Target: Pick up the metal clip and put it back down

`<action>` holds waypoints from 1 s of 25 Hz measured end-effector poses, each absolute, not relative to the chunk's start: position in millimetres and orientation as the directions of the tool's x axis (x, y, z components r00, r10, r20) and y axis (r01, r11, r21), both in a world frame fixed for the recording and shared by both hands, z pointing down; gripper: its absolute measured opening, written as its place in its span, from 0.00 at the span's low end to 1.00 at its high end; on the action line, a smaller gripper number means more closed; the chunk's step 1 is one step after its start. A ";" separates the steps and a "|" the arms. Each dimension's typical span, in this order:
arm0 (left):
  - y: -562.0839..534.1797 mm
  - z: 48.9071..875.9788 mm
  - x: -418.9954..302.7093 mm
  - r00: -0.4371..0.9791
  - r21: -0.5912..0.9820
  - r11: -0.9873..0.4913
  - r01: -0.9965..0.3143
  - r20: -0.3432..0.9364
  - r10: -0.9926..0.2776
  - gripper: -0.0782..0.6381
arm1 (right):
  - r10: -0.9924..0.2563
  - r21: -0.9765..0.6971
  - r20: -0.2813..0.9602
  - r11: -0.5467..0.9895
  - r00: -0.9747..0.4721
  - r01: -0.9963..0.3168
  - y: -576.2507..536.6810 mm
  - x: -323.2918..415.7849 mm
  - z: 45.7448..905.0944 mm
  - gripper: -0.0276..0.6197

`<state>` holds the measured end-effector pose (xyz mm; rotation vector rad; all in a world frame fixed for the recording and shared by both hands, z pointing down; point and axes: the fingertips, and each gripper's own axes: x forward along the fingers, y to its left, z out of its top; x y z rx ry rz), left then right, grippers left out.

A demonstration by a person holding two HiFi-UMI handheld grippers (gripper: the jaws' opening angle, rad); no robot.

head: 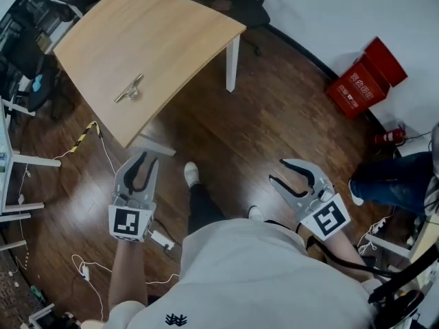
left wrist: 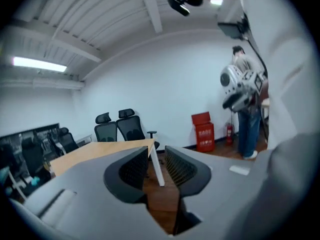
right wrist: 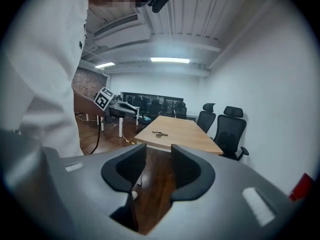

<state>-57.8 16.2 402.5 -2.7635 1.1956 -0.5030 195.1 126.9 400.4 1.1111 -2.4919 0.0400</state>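
Item: metal clip (head: pixel 129 89), lying flat on the bench (head: pixel 171 40) at our 11 o'clock, untouched. Left gripper (head: pixel 143 162) and right gripper (head: pixel 277 171): we hold both low over the floor (head: pixel 274 108), jaws apart and empty, likely awaiting approach.

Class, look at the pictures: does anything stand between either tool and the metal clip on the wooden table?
Nothing visible does. The metal clip lies alone on the wooden table. Only floor separates the table's near edge from the left tool and the right tool. Both tools have their jaws apart and hold nothing.
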 end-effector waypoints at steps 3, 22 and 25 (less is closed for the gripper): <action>84.8 375.3 -44.2 0.647 -0.026 -0.665 -0.747 0.207 -0.734 0.25 | -0.677 0.132 0.399 0.710 -0.619 -0.691 153.0 204.8 398.6 0.28; 206.1 331.1 -20.7 0.712 0.111 -0.703 -0.702 0.106 -0.694 0.25 | -0.645 0.239 0.307 0.764 -0.700 -0.599 203.0 150.6 356.6 0.28; 212.9 333.8 -33.2 0.724 0.131 -0.712 -0.689 0.114 -0.680 0.25 | -0.647 0.234 0.309 0.762 -0.697 -0.604 208.9 133.0 354.7 0.28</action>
